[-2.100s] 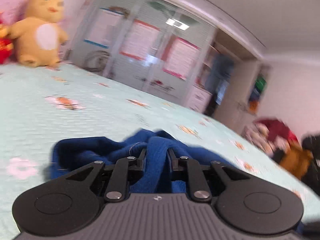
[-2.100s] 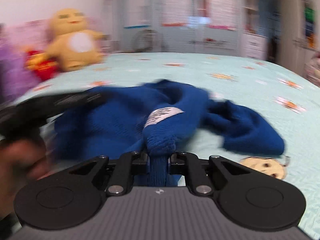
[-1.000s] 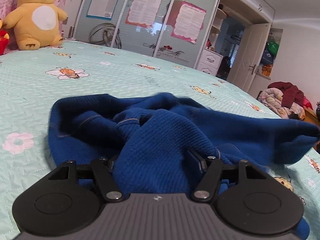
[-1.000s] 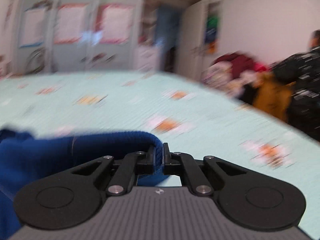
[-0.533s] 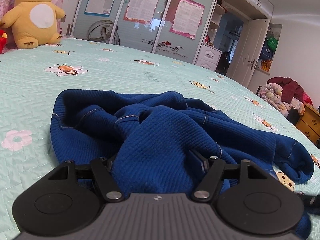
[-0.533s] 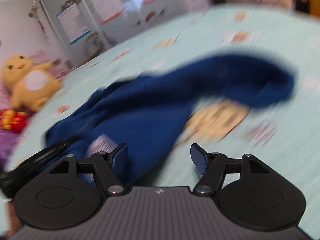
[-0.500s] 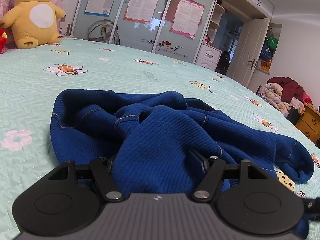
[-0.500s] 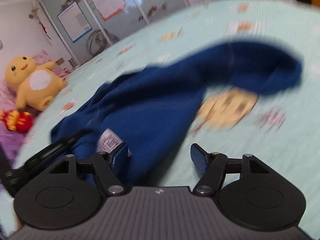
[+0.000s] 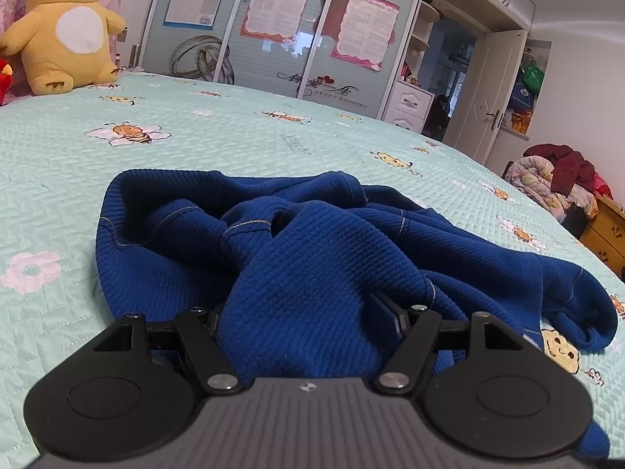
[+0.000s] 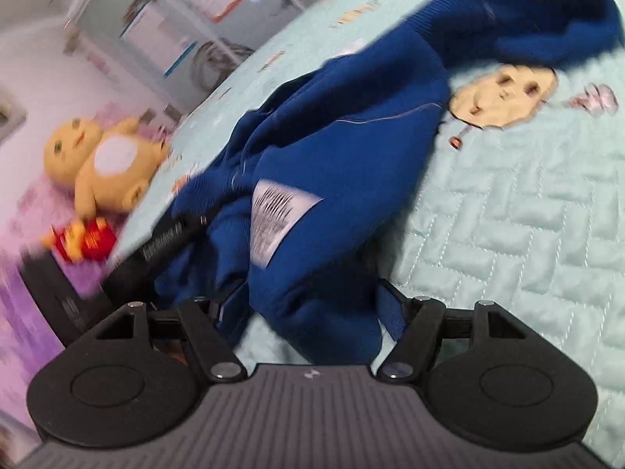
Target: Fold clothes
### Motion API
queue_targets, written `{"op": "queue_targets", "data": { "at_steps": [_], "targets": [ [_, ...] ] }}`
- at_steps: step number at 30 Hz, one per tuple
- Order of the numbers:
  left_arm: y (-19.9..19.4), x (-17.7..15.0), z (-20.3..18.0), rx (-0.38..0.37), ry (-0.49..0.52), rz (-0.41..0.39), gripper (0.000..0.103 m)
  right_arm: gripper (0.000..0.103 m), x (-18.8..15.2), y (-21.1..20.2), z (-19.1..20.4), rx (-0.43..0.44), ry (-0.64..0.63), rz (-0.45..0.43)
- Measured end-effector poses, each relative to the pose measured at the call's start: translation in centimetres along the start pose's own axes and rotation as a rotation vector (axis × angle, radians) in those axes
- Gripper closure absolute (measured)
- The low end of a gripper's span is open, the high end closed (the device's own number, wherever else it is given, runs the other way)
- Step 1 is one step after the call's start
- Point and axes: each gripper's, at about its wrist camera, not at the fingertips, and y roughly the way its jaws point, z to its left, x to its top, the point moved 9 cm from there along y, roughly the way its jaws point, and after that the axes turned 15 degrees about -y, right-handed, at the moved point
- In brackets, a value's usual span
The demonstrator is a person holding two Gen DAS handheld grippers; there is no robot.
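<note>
Lying crumpled on the bed, the sweater bulges between your 2 grippers; left gripper and right gripper both stand spread wide.

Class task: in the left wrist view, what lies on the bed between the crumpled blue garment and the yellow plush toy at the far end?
In the left wrist view, only bare bedspread with its bee print lies between the blue garment and the yellow plush toy.

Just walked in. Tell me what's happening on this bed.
A person is working two handheld tongs over a crumpled blue sweater on the mint quilted bedspread. Both the left tongs and right tongs are open with fabric bunched between them. Nothing is folded yet. A yellow plush toy sits at the far end.
</note>
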Motion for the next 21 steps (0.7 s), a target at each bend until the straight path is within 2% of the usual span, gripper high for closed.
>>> {"op": "queue_targets", "data": {
  "at_steps": [3, 4, 5, 6, 8, 12, 14, 16, 21],
  "targets": [
    [0.1, -0.2, -0.1, 0.005, 0.006, 0.001, 0.031, 0.036, -0.3, 0.4, 0.4, -0.016, -0.061, 0.007],
    [0.2, -0.2, -0.1, 0.005, 0.007, 0.001, 0.031, 0.049, -0.4, 0.6, 0.5, -0.022, -0.081, 0.009],
    [0.2, -0.2, -0.1, 0.006, 0.008, 0.001, 0.031, 0.075, -0.5, 0.7, 0.7, -0.027, -0.101, 0.012],
    [0.3, -0.2, -0.1, 0.007, 0.01, 0.002, 0.033, 0.084, -0.6, 0.9, 0.8, -0.032, -0.121, 0.014],
    [0.2, -0.2, -0.4, 0.006, 0.032, -0.008, 0.037, 0.088, -0.6, 1.0, 0.7, -0.025, -0.13, 0.016],
    [0.4, -0.6, -1.0, 0.021, 0.082, -0.016, 0.045, 0.088, -0.9, 0.8, 0.5, -0.005, -0.153, 0.006],
    [0.6, -0.9, -1.1, 0.028, 0.097, -0.017, 0.048, 0.088, -1.2, 0.8, 0.5, 0.011, -0.221, -0.024],
    [0.5, -1.2, -1.0, 0.034, 0.104, -0.023, 0.048, 0.088, -1.8, 0.8, 0.6, 0.028, -0.303, -0.077],
    [0.4, -1.2, 0.2, 0.04, 0.054, -0.03, 0.043, 0.087, -1.9, 0.6, 0.9, 0.033, -0.306, -0.092]
  ]
}}
